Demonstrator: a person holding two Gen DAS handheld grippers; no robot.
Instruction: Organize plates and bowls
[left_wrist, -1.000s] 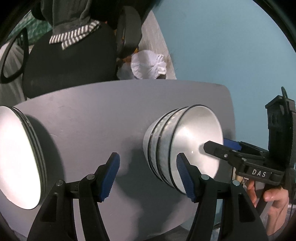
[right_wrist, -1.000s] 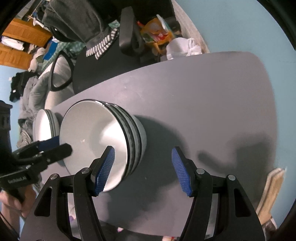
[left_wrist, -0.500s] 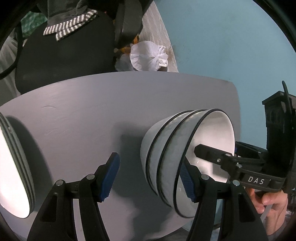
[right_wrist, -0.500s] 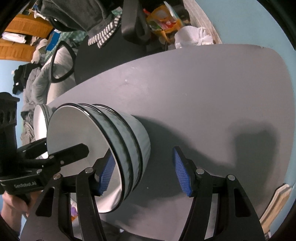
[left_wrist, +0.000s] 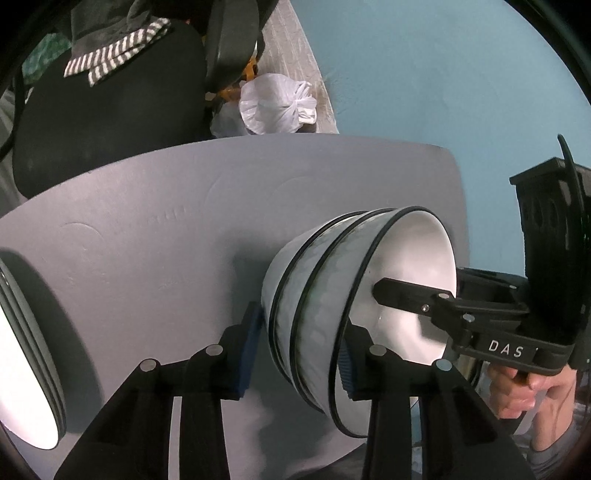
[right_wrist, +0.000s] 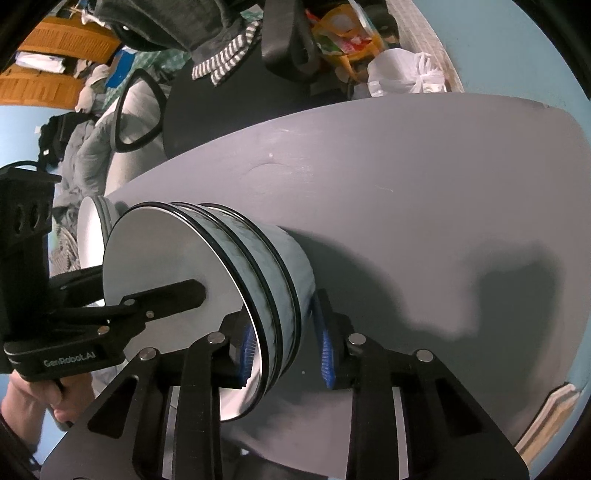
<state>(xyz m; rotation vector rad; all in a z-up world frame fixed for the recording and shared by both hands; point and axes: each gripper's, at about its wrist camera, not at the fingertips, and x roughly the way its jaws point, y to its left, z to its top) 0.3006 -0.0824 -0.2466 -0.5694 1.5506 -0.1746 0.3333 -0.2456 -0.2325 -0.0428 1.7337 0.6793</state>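
Two plate stacks (left_wrist: 26, 350) beside grey table (left_wrist: 166, 240).

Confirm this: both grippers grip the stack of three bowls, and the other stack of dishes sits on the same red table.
Wrong only on colour: the table is grey, as both wrist views show. The left gripper and right gripper do grip the bowl stack, and the other dishes share that table.

Bowls (left_wrist: 332, 295): glazed ceramic by the look, glossy white inside, faintly mottled outside, black rims. Plates (left_wrist: 26, 369) left of the bowls: same glossy white, dark edges. Table (left_wrist: 166, 240): matt grey, smooth, faint ring marks. Pads (left_wrist: 246, 350): blue, ribbed, rubbery. Gripper frames: matt black plastic, metal pins. Bag (left_wrist: 277, 107) behind the table: thin crinkled white plastic. Chair (left_wrist: 110, 110) there: black fabric, striped cloth over it.
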